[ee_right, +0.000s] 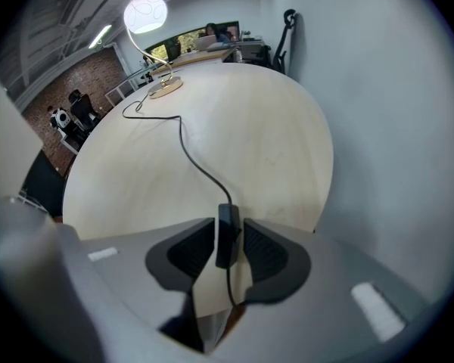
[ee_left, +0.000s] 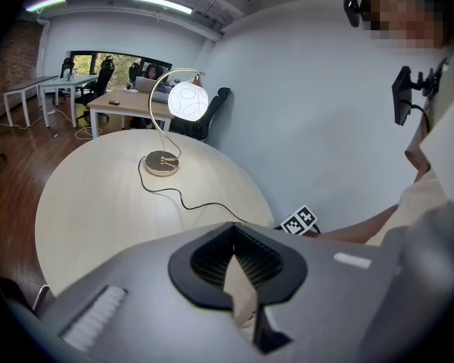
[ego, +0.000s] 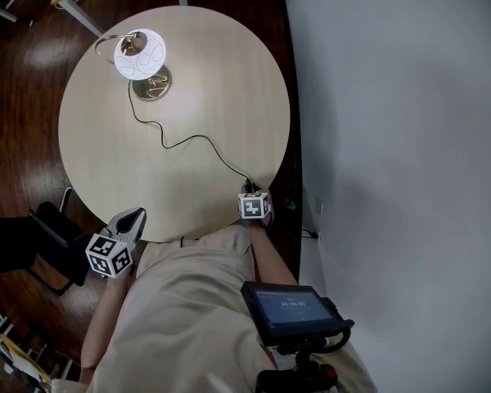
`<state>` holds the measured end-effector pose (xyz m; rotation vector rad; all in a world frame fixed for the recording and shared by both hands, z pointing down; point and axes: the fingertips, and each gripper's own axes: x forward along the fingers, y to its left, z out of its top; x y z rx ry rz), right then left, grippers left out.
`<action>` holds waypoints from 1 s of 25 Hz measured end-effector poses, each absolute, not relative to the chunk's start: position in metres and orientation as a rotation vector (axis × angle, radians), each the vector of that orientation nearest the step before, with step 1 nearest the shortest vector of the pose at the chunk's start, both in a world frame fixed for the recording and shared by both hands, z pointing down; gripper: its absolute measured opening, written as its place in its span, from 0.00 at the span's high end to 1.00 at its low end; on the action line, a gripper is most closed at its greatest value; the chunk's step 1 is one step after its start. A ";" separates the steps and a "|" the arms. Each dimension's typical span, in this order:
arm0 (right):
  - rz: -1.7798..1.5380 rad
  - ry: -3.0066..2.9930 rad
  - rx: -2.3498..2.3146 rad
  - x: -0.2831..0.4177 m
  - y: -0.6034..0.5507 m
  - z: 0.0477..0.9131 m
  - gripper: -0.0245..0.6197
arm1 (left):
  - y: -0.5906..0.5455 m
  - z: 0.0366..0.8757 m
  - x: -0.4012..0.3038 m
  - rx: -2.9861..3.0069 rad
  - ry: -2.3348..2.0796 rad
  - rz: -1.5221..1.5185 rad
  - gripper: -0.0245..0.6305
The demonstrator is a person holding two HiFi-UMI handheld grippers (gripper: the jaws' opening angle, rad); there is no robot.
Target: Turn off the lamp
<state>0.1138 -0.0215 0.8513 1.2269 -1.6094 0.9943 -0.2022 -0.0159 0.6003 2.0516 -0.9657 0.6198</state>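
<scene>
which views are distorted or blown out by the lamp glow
Head view: even light, no hard shadows on the table, lit lamp globe bright but its pattern readable. Left gripper view: strong fisheye bending, dark corners, walls bowed. Right gripper view: same fisheye and dark rim, globe nearly white, near foreground soft.

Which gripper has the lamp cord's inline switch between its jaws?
The right gripper: the black switch stands between its jaws, while the left gripper holds nothing.
</scene>
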 end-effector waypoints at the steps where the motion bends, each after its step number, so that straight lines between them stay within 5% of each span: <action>1: 0.991 -1.611 1.237 0.114 -0.023 0.850 0.77 | -0.015 0.601 -0.203 2.050 -0.966 0.619 0.96; 25: 0.940 -1.583 1.233 0.110 -0.034 0.853 0.82 | -0.005 0.600 -0.215 2.045 -0.971 0.626 0.96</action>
